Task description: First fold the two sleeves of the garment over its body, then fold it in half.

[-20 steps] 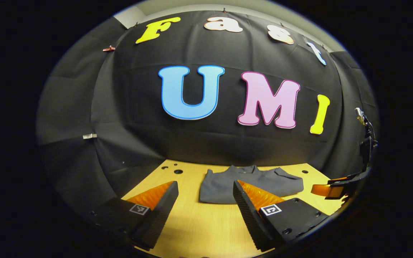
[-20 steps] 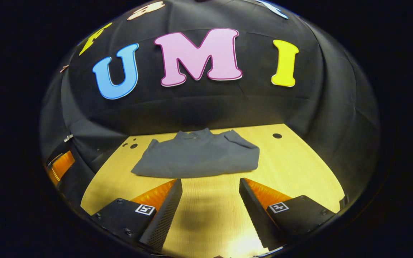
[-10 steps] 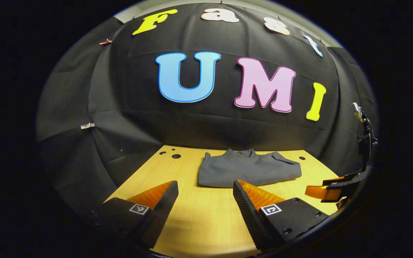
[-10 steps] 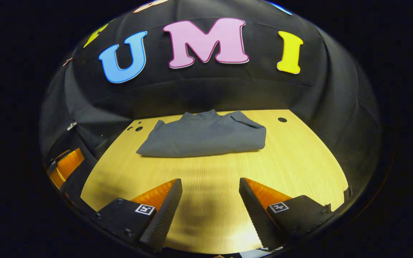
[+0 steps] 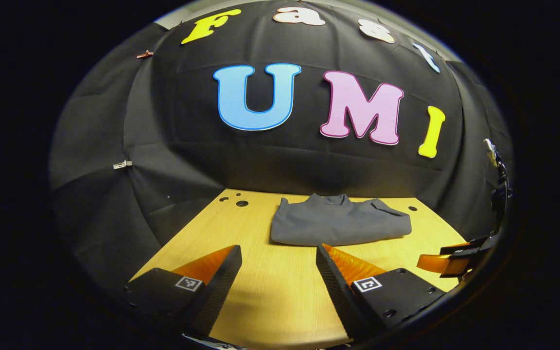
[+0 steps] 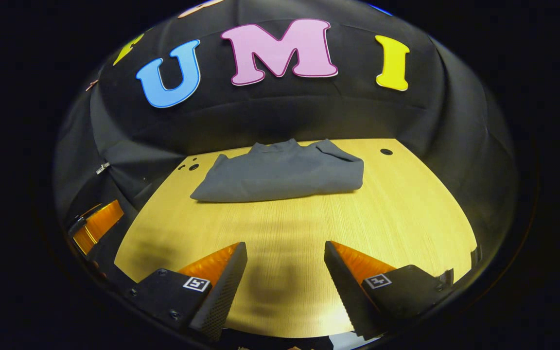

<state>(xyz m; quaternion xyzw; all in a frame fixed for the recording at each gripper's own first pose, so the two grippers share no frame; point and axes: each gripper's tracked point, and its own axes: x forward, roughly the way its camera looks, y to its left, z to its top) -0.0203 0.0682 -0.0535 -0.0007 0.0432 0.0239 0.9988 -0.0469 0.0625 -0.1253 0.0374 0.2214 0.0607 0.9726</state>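
Observation:
A grey garment (image 5: 338, 224) lies folded into a compact rectangle at the far side of the wooden table (image 5: 270, 291), its collar toward the wall; in the right gripper view the garment (image 6: 285, 172) sits flat at the table's back. My left gripper (image 5: 279, 253) is open, with nothing between its fingers, hanging over the table short of the garment's near edge. My right gripper (image 6: 286, 250) is open too, above bare wood well short of the garment. The other gripper (image 5: 447, 262) shows at the right edge of the left gripper view.
The wooden table (image 6: 396, 209) has small round holes (image 5: 241, 203) near its back left corner and another hole (image 6: 386, 151) at the back right. Black cloth walls close the booth on all sides behind the table.
Both grippers have drawn back from the garment toward the near edge of the table, so more bare wood shows in front of them. The garment has not moved.

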